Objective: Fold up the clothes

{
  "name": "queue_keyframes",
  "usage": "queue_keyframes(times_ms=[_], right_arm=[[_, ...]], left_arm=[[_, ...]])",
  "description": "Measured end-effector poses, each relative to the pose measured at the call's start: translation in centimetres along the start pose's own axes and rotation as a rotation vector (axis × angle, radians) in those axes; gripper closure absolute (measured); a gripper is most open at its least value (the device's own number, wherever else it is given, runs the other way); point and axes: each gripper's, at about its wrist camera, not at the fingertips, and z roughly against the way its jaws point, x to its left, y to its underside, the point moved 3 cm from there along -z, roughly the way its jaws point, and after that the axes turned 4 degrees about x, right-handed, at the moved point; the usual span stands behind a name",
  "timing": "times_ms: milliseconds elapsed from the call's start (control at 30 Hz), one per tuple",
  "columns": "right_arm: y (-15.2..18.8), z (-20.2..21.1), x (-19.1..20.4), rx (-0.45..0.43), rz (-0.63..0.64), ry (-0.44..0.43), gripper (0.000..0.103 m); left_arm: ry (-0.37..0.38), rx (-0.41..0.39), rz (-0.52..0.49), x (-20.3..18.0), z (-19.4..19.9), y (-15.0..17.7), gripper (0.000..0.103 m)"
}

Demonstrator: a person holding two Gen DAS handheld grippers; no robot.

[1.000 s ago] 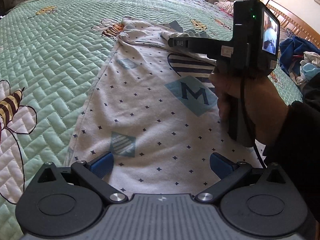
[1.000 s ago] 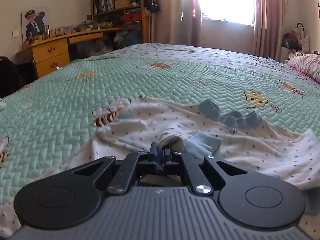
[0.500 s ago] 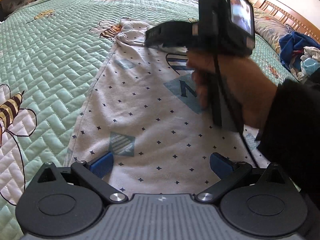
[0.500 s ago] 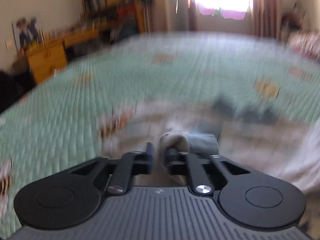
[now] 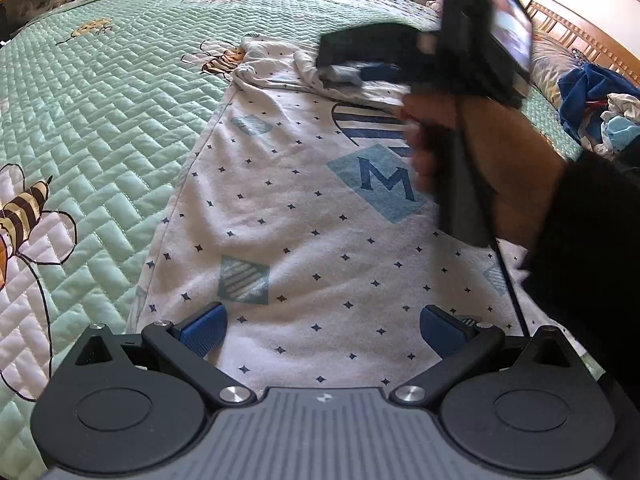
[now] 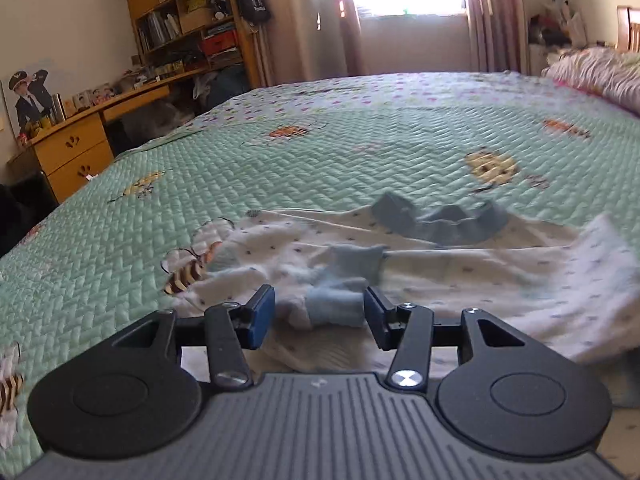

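Observation:
A white child's shirt (image 5: 304, 216) with small dark stars and a blue "M" patch lies spread on the green quilted bed (image 5: 112, 112). My left gripper (image 5: 322, 328) hovers open over the shirt's near hem, its blue pads wide apart. My right gripper (image 6: 320, 316) is at the shirt's far end, its jaws opening. The folded sleeve's light-blue cuff (image 6: 334, 306) sits between its pads, no longer pinched. In the left wrist view a hand (image 5: 480, 152) holds the right gripper (image 5: 360, 68) above the sleeve. The blue collar (image 6: 440, 220) lies bunched beyond.
A pile of blue and white clothes (image 5: 600, 108) lies at the bed's right side by a wooden headboard (image 5: 580, 40). A pillow (image 6: 596, 80) is at the far right. A wooden desk (image 6: 80, 144) and bookshelves (image 6: 180, 28) stand beyond the bed's left edge, under a bright window.
My right gripper went from shut on the sleeve cuff to open, dropping the cuff onto the shirt, and rolled while shifting left. The left gripper stayed still.

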Motion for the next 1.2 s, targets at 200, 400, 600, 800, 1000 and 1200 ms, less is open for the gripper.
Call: queue_keyframes(times_ms=[200, 400, 600, 800, 1000, 1200], right_arm=[[-1.2, 0.0, 6.0, -0.049, 0.065, -0.217, 0.050], [-0.5, 3.3, 3.7, -0.097, -0.033, -0.243, 0.046], [0.0, 3.7, 1.4, -0.076, -0.130, -0.266, 0.043], [1.4, 0.7, 4.9, 0.055, -0.071, -0.286, 0.036], [1.1, 5.3, 0.8, -0.072, -0.137, -0.212, 0.036], [0.7, 7.6, -8.5, -0.116, -0.203, -0.033, 0.036]], left_arm=[[0.017, -0.001, 0.004, 0.3, 0.0, 0.0, 0.001], [0.031, -0.009, 0.011, 0.6, 0.1, 0.1, 0.001], [0.028, -0.012, 0.015, 0.4, 0.3, 0.1, 0.001], [0.028, -0.007, 0.017, 0.5, 0.6, 0.2, 0.001], [0.037, -0.013, 0.024, 0.5, 0.5, 0.2, 0.001], [0.049, -0.017, 0.041, 0.8, 0.4, -0.1, 0.001]])
